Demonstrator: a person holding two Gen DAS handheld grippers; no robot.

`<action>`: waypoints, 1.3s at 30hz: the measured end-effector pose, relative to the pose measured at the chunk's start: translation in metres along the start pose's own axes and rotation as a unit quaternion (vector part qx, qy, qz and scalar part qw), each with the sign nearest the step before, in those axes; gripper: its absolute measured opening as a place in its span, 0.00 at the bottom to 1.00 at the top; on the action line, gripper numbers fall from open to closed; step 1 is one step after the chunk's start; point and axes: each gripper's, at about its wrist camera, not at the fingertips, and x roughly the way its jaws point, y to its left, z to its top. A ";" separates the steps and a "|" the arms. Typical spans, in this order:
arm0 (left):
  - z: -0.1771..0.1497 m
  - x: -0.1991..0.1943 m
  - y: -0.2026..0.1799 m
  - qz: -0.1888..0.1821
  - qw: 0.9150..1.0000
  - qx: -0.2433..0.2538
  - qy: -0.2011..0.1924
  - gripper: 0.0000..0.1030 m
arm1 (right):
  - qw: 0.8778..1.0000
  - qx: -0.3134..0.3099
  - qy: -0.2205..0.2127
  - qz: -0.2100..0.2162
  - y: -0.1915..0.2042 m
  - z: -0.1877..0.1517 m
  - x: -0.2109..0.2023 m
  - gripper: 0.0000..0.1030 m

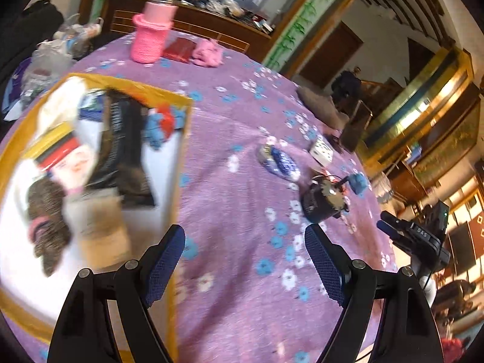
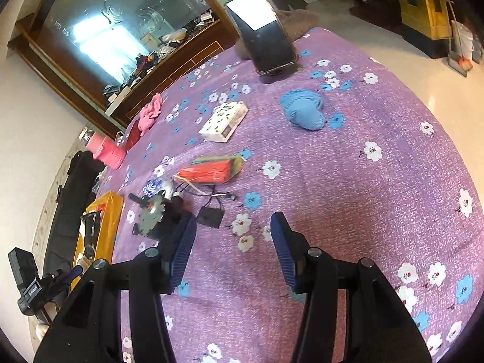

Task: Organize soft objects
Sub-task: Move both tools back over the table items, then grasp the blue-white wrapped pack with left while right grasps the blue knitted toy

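Observation:
A yellow-rimmed box sits at the left of the purple flowered tablecloth and holds several soft items, among them a brown knit piece and a blue and red bundle. My left gripper is open and empty just right of the box. My right gripper is open and empty above the cloth. A blue knit item lies ahead of it. A pink cloth lies at the far edge, and a red packet lies mid-table.
A pink-sleeved jar, a white tissue pack, a phone on a stand, a black motor with a gear and loose wires lie on the table. A wooden cabinet with a mirror stands behind. The table edge drops to the floor on the right.

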 end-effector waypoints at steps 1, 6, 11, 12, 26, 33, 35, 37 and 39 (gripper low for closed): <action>0.004 0.005 -0.005 0.000 1.000 0.002 0.002 0.79 | 1.000 0.002 -0.001 0.000 -0.002 0.002 0.000 0.48; 0.028 0.045 -0.025 -0.005 1.000 0.011 0.025 0.79 | 1.000 0.007 -0.007 -0.004 -0.009 0.006 -0.003 0.48; 0.052 0.097 -0.037 -0.004 0.999 0.002 0.054 0.79 | 1.000 0.012 -0.011 -0.020 -0.019 0.015 -0.007 0.48; 0.055 0.105 -0.038 -0.004 0.998 -0.003 0.059 0.79 | 0.999 0.014 -0.011 -0.027 -0.022 0.018 -0.007 0.48; 0.093 0.213 -0.051 -0.007 0.993 -0.042 0.106 0.79 | 0.998 0.033 -0.007 -0.051 -0.039 0.031 0.008 0.48; 0.099 0.244 -0.061 -0.011 0.994 -0.050 0.098 0.79 | 0.996 0.028 -0.021 -0.084 -0.044 0.055 0.015 0.48; 0.101 0.250 -0.063 -0.009 0.994 -0.054 0.097 0.79 | 0.994 0.020 -0.022 -0.101 -0.044 0.063 0.020 0.48; 0.103 0.254 -0.065 -0.007 0.994 -0.053 0.097 0.79 | 0.993 0.015 -0.023 -0.113 -0.045 0.072 0.028 0.48; 0.105 0.259 -0.068 -0.002 0.994 -0.047 0.096 0.79 | 0.991 0.014 -0.021 -0.129 -0.048 0.081 0.037 0.48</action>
